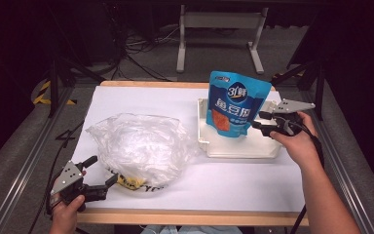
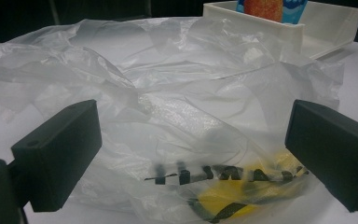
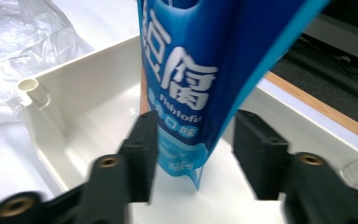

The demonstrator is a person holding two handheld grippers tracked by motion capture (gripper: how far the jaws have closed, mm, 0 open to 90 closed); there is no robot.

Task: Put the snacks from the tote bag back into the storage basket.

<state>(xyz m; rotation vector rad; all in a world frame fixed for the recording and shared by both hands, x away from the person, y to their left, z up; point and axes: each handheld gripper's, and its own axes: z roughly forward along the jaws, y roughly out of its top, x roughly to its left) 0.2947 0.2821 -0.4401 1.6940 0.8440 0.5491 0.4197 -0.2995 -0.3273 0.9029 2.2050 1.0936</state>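
The blue pouch (image 3: 200, 70) is cut off at the right gripper view's top; the plastic bag (image 2: 168, 116) veils its yellow-and-black contents.

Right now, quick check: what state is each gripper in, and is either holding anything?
Left gripper: open, jaws wide at the edge of the clear plastic bag, gripping nothing.
Right gripper: part-open, blue snack pouch between the jaws, not clamped.

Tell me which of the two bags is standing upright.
The blue snack pouch, standing upright in the white tray between the right gripper's jaws. The clear plastic bag lies crumpled flat on the table by the left gripper.
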